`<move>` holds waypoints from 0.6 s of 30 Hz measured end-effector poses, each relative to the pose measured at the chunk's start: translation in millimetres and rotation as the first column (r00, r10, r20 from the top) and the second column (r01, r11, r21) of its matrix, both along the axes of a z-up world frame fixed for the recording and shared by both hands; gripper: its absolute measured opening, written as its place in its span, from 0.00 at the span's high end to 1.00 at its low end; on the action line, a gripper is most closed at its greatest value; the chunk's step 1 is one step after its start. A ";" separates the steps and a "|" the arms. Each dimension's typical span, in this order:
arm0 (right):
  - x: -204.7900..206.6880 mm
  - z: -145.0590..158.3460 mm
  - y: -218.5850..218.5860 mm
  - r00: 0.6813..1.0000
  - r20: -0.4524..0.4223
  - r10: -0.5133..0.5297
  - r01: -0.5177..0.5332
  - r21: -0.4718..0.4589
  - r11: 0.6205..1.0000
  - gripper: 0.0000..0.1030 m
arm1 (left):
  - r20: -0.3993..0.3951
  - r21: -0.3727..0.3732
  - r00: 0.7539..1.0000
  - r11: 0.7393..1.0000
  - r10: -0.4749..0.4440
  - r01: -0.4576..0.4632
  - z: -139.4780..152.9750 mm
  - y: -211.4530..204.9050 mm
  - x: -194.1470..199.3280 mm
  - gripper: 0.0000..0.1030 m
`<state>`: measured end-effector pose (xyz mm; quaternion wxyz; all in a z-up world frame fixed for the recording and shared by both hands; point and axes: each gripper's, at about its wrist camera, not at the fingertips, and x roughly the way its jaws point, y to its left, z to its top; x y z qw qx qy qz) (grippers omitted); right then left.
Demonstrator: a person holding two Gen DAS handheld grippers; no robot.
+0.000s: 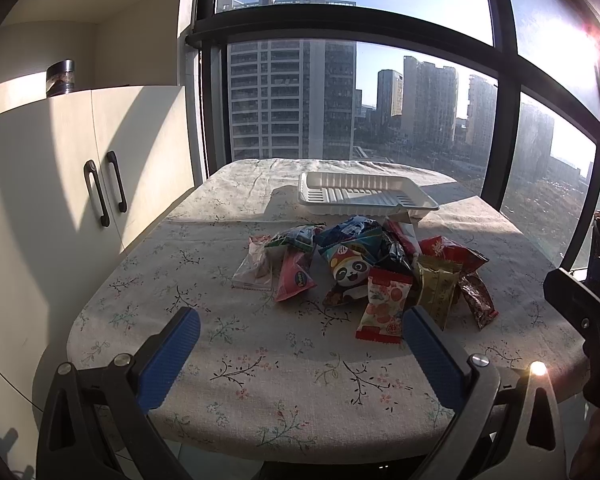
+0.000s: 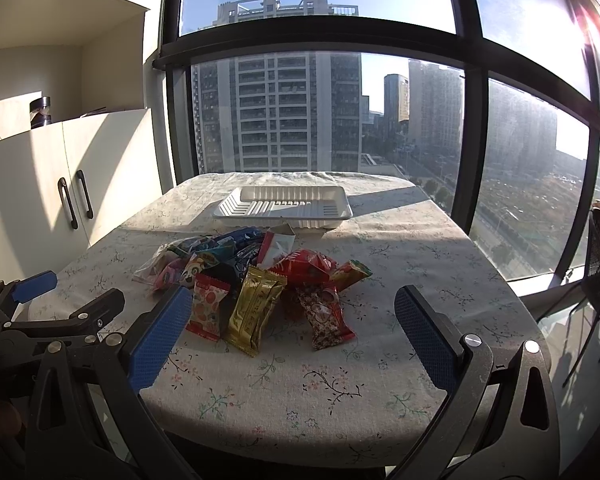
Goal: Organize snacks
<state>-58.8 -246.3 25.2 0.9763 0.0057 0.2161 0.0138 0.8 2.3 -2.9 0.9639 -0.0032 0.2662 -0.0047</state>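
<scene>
On the desk with its floral cloth, a heap of snack packets lies at centre. A white ribbed tray sits just beyond it, at 12 o'clock, holding nothing. The left gripper hovers over the near edge, jaws spread, nothing between them. The right gripper does likewise, jaws spread wide, with a gold packet and a red-ended orange-print packet nearest, at 11 o'clock.
</scene>
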 end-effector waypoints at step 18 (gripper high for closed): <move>4.0 -1.0 1.5 1.000 -0.013 0.002 -0.002 -0.006 1.000 0.00 | 0.000 0.000 1.000 1.000 0.000 0.000 -0.7 0.3 0.0 0.00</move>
